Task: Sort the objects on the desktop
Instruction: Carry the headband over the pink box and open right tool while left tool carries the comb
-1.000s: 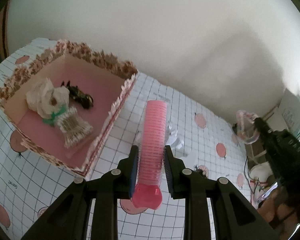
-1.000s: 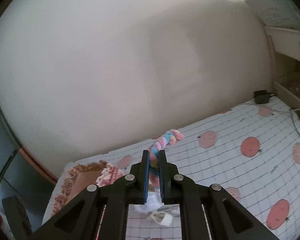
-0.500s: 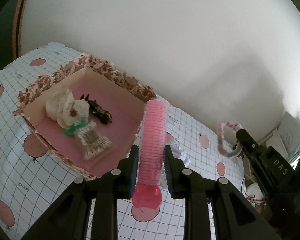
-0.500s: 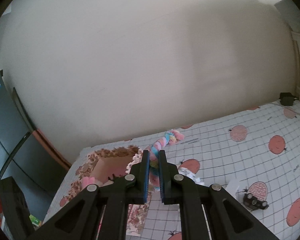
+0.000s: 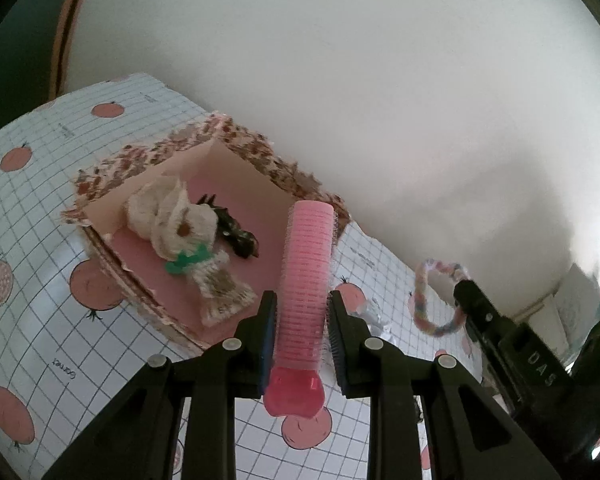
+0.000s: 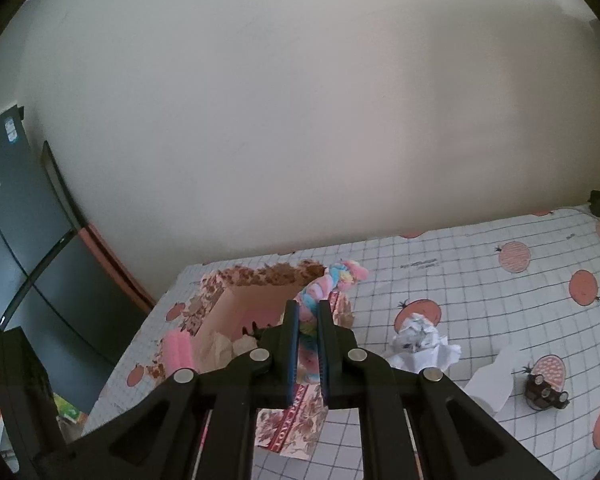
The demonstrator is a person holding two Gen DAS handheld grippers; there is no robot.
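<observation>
Ana: Hair roller [image 5: 306, 276], pink and ribbed, sits clamped in the left gripper [image 5: 302, 328], held near its capped end, with the long barrel sticking out ahead over the near right corner of the floral box [image 5: 244, 140].

Ben: And the right gripper [image 6: 309, 344]?

Ana: Closed tight on a braided pastel loop [image 6: 332, 280]. In the left wrist view the loop [image 5: 432, 300] hangs off those jaws to the right of the box, above the checked cloth [image 5: 32, 216].

Ben: How would you expect the two to handle?

Ana: I'd judge the roller light and hollow, stiff enough to keep its shape, with a grippy bristled skin, so it shouldn't slip. A hold mid-barrel would balance better; gripped at the end it may tip. The loop looks soft and floppy, so it will dangle and swing, and could snag on the box's frilled rim.

Ben: What's already in the box?

Ana: A cream fabric flower bundle [image 5: 176, 220] with a green tie, and a dark hair clip [image 5: 236, 234] just beyond it.

Ben: Left on the table?

Ana: Crumpled paper [image 6: 420, 340] and a small dark item [image 6: 546, 394] at the far right, well apart from the box.
</observation>
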